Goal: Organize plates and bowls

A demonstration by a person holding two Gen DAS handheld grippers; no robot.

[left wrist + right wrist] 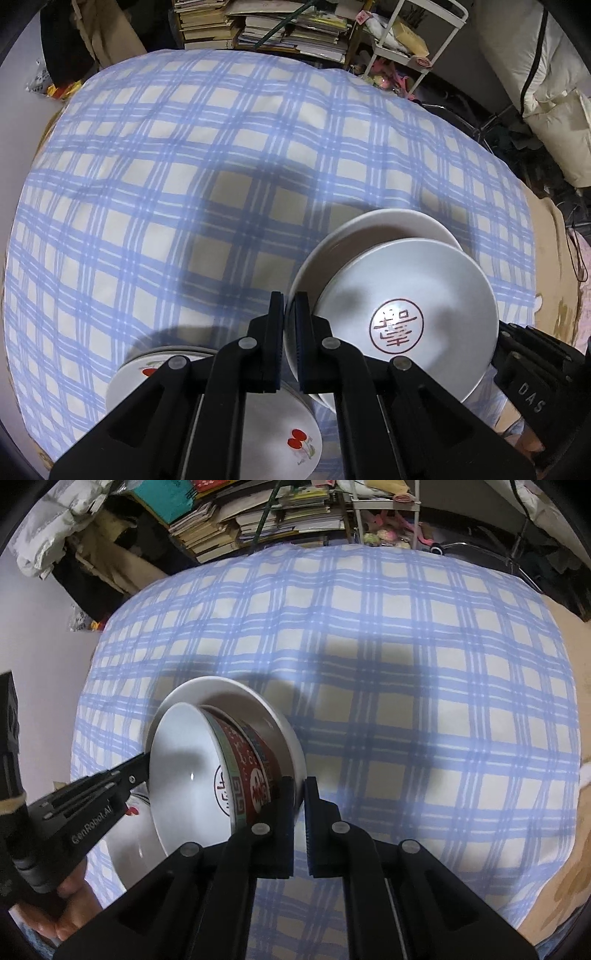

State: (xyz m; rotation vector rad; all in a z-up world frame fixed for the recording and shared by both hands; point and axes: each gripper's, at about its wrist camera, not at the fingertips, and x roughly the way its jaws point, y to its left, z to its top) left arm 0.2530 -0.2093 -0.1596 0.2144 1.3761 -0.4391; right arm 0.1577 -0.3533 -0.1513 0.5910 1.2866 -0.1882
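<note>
In your left wrist view, your left gripper (290,306) pinches the near rim of a white bowl (369,229) tilted at 3 o'clock of the jaws, with a red-seal bowl (410,314) nested in it, while a stack of plates (280,439) with red flowers lies at 6 o'clock on the blue checked cloth (184,155). In your right wrist view, your right gripper (300,794) pinches the opposite rim of that white bowl (236,694), the red-patterned bowl (192,775) leans inside at 9 o'clock, and the left gripper (110,786) reaches in from 8 o'clock.
</note>
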